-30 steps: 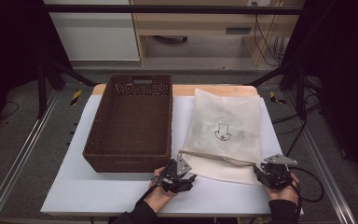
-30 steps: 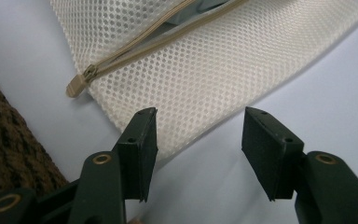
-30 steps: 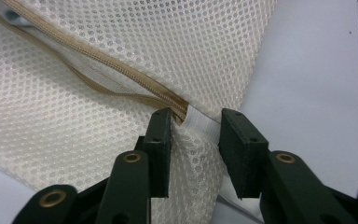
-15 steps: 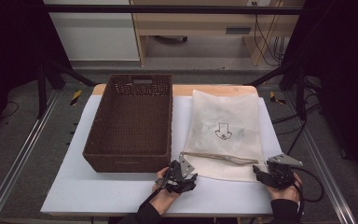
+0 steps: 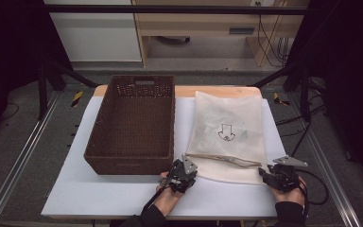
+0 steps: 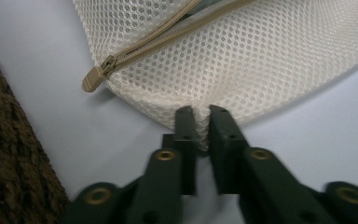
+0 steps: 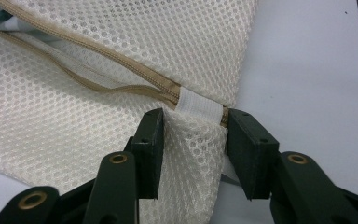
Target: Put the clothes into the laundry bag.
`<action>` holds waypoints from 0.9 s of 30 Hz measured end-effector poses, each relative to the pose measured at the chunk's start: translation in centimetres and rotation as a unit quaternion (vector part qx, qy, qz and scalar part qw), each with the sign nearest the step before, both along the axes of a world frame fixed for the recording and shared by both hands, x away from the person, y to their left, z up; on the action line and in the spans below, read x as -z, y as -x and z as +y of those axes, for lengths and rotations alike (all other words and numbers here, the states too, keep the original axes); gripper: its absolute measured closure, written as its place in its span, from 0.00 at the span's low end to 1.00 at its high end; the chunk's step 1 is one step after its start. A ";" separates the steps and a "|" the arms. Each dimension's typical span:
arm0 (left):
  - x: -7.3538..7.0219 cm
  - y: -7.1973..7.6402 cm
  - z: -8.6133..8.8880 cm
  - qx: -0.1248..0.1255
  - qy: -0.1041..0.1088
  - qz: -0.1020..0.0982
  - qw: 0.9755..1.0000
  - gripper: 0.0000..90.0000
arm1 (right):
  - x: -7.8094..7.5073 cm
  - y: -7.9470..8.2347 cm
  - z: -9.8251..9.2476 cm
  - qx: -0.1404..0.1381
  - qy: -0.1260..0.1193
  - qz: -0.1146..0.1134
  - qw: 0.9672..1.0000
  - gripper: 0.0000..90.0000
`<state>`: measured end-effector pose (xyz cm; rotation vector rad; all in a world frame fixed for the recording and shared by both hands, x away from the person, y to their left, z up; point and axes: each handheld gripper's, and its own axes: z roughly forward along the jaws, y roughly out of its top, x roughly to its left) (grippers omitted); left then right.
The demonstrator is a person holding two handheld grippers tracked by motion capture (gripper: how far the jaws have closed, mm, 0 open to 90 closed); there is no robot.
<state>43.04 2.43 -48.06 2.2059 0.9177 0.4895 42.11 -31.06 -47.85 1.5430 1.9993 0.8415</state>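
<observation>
Mesh laundry bag (image 5: 227,135) is laid flat on the white bench (image 5: 75,189), just right of the brown wicker basket (image 5: 132,123), zip end toward the person. Zip (image 5: 224,159) is seen partly opened across the near edge, its tan puller (image 6: 92,80) lying at the bag's near-left corner.

Left gripper (image 5: 178,176) has just been closing: a second ago its fingers stood apart at that corner, now they are clamped together on a fold of mesh, fabric pinched between the pads in the left gripper view (image 6: 203,123). Bag's left corner is judged secured.

Right gripper (image 5: 280,176) opened and then has been closing again within the same second. In the right gripper view its fingers (image 7: 151,149) are set either side of the bag's right corner by the white zip end tab (image 7: 200,109), mesh bunched between them. Pads look to be touching the fabric, but a gap remains, so a firm grip cannot be confirmed.

Hands have barely shifted. With one corner pinched and the other nearly taken, the bag is judged about ready to be lifted or its mouth spread, probably toward the basket
</observation>
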 end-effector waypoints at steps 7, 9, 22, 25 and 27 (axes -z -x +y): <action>-0.1 0.1 1.1 0.018 0.028 0.024 0.999 0.97 | 0.0 -0.2 0.0 -0.005 0.004 -0.004 1.000 0.66; -0.1 0.6 1.4 0.028 0.036 0.029 0.999 0.97 | 0.1 -0.3 0.0 -0.007 0.002 -0.005 1.000 0.66; -0.7 2.9 1.7 0.063 0.061 0.044 0.995 0.90 | -0.3 0.0 -0.1 -0.023 0.003 -0.037 0.999 0.53; -1.1 2.9 1.8 0.076 0.082 0.036 0.993 0.88 | -1.4 0.8 0.6 -0.043 -0.016 -0.070 0.996 0.57; -1.6 2.9 1.8 0.082 0.091 0.030 0.992 0.84 | -2.1 1.3 1.5 -0.071 -0.027 -0.088 0.993 0.63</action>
